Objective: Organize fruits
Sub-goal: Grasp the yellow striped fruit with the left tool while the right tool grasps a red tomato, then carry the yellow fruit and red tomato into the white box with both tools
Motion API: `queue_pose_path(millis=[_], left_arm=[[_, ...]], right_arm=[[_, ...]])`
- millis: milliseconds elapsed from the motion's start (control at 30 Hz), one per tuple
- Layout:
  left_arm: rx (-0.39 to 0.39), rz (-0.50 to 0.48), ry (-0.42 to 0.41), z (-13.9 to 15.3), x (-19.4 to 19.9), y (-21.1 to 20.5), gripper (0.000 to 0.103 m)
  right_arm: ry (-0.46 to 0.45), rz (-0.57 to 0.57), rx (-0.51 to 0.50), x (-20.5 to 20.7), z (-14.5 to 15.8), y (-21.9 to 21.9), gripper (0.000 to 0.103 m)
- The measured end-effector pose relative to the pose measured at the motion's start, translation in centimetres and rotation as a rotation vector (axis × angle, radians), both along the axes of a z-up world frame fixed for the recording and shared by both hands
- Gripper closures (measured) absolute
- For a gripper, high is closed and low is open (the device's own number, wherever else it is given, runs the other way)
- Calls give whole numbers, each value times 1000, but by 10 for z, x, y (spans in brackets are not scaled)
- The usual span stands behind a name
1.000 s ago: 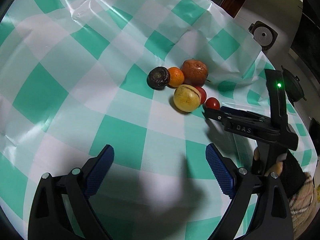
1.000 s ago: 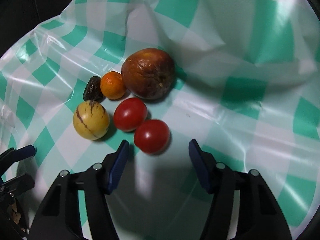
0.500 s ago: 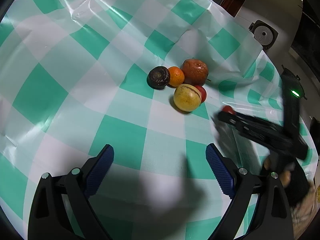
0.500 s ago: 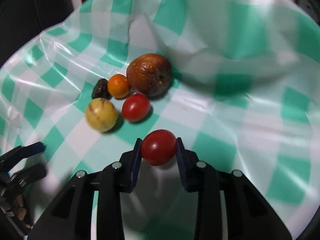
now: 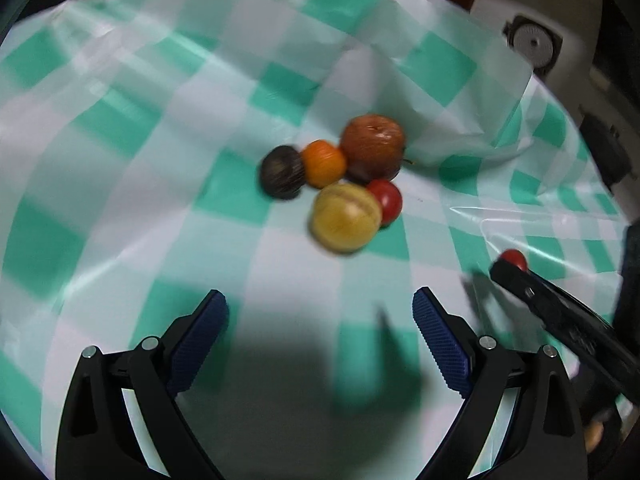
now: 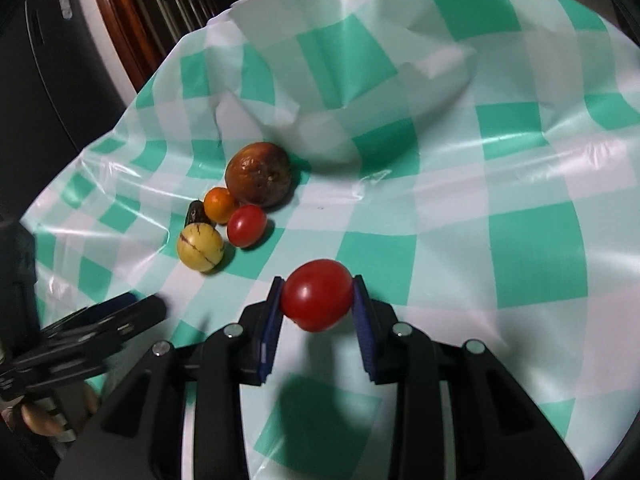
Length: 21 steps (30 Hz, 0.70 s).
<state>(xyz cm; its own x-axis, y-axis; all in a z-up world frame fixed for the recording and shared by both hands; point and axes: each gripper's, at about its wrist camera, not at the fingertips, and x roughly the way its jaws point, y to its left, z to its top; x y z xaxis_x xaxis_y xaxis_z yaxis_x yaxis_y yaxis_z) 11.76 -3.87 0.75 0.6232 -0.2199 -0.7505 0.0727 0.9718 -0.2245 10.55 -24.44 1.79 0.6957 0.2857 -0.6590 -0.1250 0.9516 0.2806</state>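
Observation:
My right gripper (image 6: 317, 300) is shut on a red tomato (image 6: 316, 300) and holds it above the green-checked cloth (image 6: 520, 240). It also shows at the right of the left wrist view (image 5: 510, 266). A cluster of fruit lies on the cloth: a large brown fruit (image 6: 258, 179), a small orange (image 6: 219, 203), a dark fruit (image 6: 195, 213), a yellow striped fruit (image 6: 200, 247) and a second red tomato (image 6: 247, 225). My left gripper (image 5: 320, 334) is open and empty, in front of the cluster (image 5: 346, 218).
The cloth is wrinkled and raised behind the fruit (image 6: 352, 92). Dark furniture (image 6: 52, 80) stands beyond the cloth's left edge. A round grey object (image 5: 534, 42) lies off the cloth at the far right.
My right gripper closed on the nearest tomato, lifted it and drew back from the cluster. My left gripper moved closer to the fruit.

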Motion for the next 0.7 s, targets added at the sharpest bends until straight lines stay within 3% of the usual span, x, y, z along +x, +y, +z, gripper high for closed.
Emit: queue_pose_path(millis=[33,233,367,400,700], left_arm=[[15,-9,1,0,7,-7,23],[95,-68,25,-5,47,-31,44],[147,-90,14,-10,54,-37,52],[150,-88,4,-9,53,-36,60],[114,-56,-44,-2,11,-16,61]], right_arm=[[-11,6,4,0,1,1,69],[-9,17,22,1,0,1,69],[-7,28,34,1,0,0,69],[-4,28,38,2,-1,0,69],[4,18,38,0,-1,1,69]])
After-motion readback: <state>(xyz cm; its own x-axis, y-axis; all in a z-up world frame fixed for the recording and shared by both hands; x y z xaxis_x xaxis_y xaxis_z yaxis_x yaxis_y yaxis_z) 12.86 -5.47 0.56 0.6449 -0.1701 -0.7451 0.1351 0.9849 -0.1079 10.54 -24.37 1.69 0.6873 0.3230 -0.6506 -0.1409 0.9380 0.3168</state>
